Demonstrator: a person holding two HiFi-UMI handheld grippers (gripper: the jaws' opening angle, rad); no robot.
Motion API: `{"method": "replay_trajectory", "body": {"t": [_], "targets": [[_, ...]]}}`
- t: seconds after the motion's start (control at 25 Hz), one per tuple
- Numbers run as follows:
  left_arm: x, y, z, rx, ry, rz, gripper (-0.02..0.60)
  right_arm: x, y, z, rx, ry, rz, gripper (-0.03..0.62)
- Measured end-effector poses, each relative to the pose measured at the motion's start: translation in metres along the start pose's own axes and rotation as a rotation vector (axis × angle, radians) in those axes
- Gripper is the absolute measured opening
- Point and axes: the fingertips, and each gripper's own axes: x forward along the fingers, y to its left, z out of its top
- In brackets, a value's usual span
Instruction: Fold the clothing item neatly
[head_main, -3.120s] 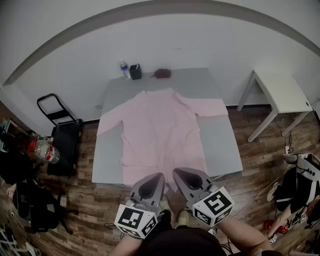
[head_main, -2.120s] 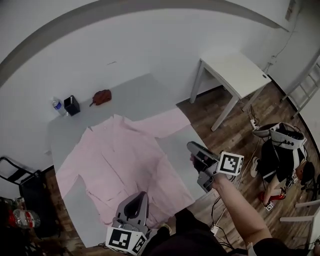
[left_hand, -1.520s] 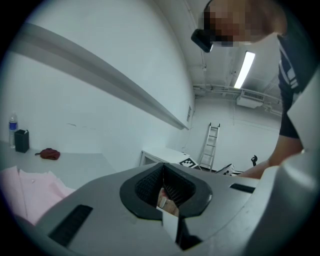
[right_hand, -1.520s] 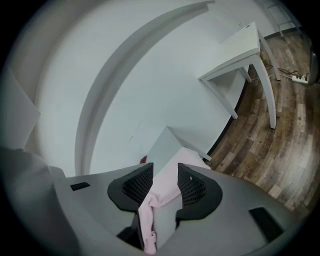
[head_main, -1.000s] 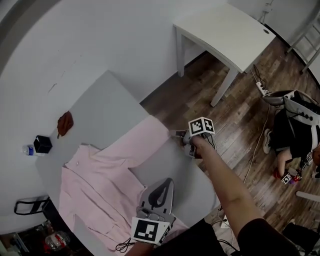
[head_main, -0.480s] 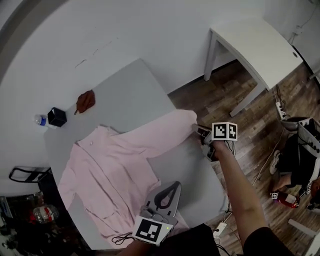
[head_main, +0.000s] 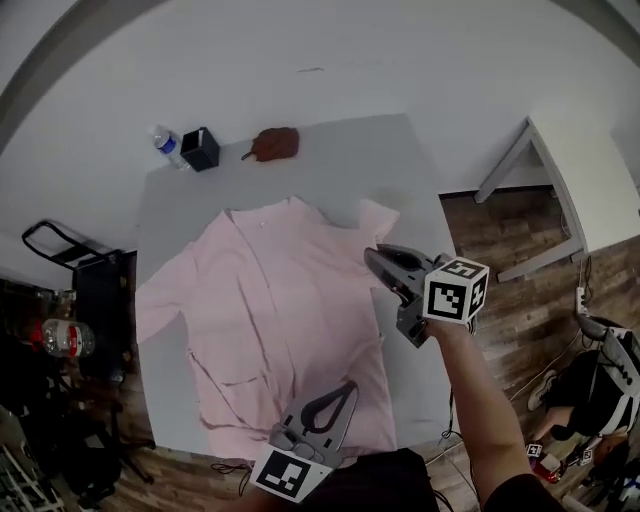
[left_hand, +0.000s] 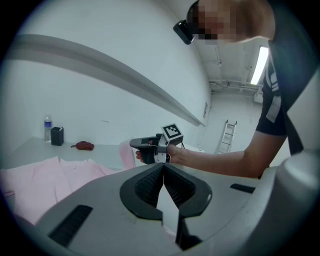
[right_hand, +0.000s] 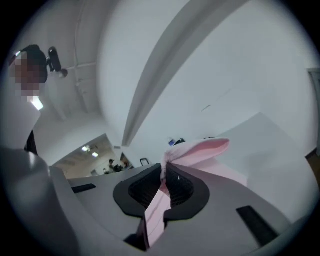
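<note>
No legible text or labels anywhere.

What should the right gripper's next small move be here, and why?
Likely carry the pink fabric sleeve inward across the flat torso of the pink shirt: the right gripper, jaws just closed, pinches it lifted off the grey table.
</note>
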Motion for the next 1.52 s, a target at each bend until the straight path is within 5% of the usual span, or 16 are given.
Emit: {"method": "replay_trajectory", "body": {"t": [0.2, 0.4, 0.6, 0.72, 0.88, 0.96, 1.24, 1.52], "targets": [[-0.056, 0.032, -0.004, -0.022, -0.054, 0.047, 0.006, 0.086, 0.1, -0.067, -0.205, 0.211, 0.101, 0.038], [-0.098, 0.055, 0.001, -0.02, -0.089, 0.068, 0.006, 0.141, 0.165, -0.137, -0.286, 0.342, 0.183, 0.038], [-0.123, 0.076, 0.001, -0.026, -0.118, 0.095, 0.007, 0.163, 0.175, -0.208, -0.339, 0.502, 0.211, 0.04], [-0.133, 0.086, -0.001, -0.049, -0.133, 0.111, 0.006, 0.157, 0.167, -0.263, -0.39, 0.695, 0.223, 0.146], [-0.148, 0.103, -0.005, -0.076, -0.154, 0.133, 0.006, 0.124, 0.157, -0.322, -0.462, 0.981, 0.266, 0.162], [-0.156, 0.114, -0.008, -0.089, -0.165, 0.154, 0.006, 0.124, 0.155, -0.318, -0.456, 0.976, 0.255, 0.161], [-0.198, 0.181, -0.02, -0.12, -0.189, 0.312, 0.006, 0.227, 0.184, -0.259, -0.45, 0.675, 0.176, 0.161], [-0.272, 0.264, -0.026, -0.195, -0.281, 0.534, 0.006, 0.318, 0.252, -0.283, -0.664, 0.678, 0.244, 0.161]]}}
